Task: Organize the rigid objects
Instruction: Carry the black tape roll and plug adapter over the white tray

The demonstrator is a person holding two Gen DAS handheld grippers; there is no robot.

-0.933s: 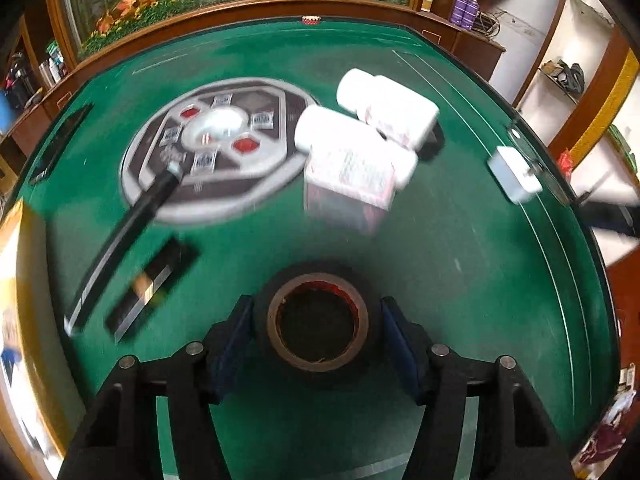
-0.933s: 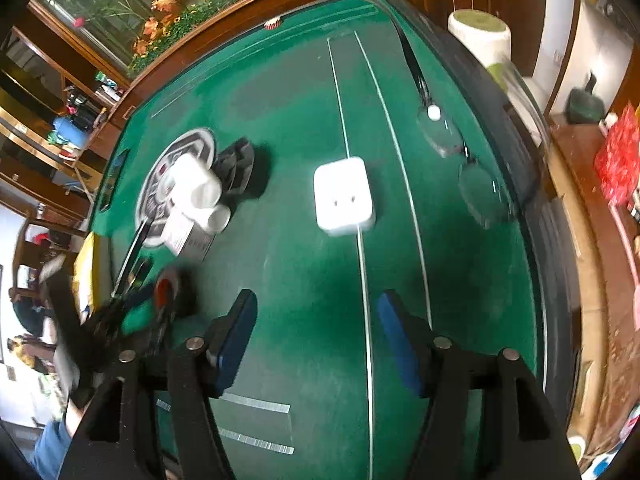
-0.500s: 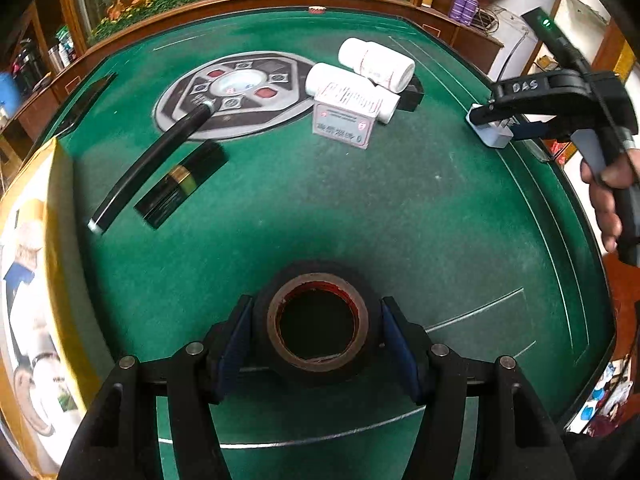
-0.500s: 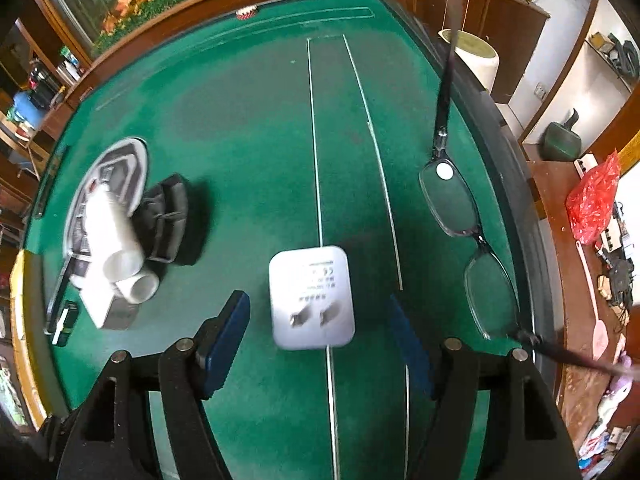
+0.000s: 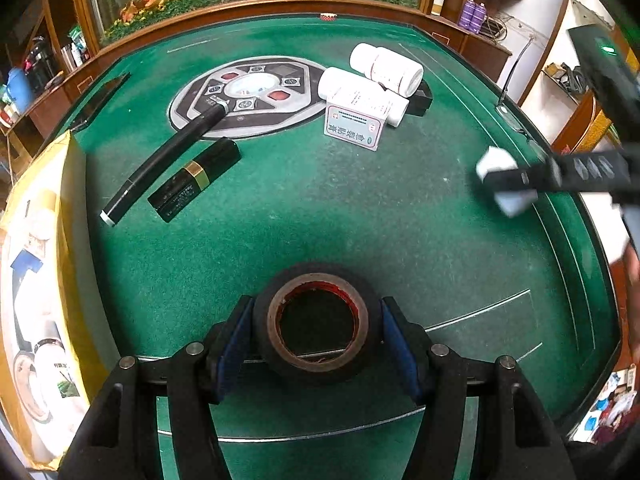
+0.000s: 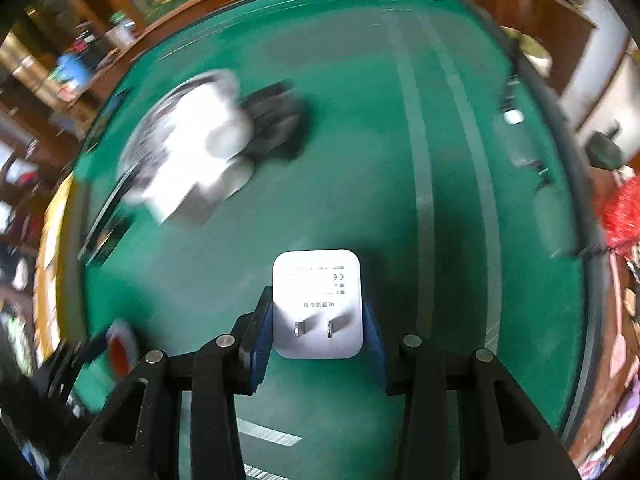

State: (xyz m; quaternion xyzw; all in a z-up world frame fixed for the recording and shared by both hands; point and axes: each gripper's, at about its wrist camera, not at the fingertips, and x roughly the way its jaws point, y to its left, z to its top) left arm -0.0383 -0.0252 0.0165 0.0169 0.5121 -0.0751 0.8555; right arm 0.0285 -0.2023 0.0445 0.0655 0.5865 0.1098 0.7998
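Observation:
My left gripper (image 5: 316, 336) is shut on a black tape roll (image 5: 317, 322) and holds it above the green felt table (image 5: 360, 208). My right gripper (image 6: 318, 336) is shut on a white plug adapter (image 6: 318, 302), prongs facing the camera; it shows blurred in the left wrist view (image 5: 506, 184). Two white bottles (image 5: 386, 66) and a small white box (image 5: 356, 122) lie grouped at the back, blurred in the right wrist view (image 6: 192, 152). A black tube (image 5: 194, 178) and a long black pen-like stick (image 5: 164, 158) lie at the left.
A grey round emblem (image 5: 248, 96) marks the felt at the back. A yellow package (image 5: 36, 300) lies at the left edge. A black object (image 5: 420, 98) sits behind the bottles. Eyeglasses (image 5: 516, 118) lie near the right rail. A wooden rail (image 5: 280, 4) borders the table.
My right gripper has closed on the white plug adapter and lifted it, and that view is blurred with motion. My left gripper still holds the tape roll and has pulled back from the bottles.

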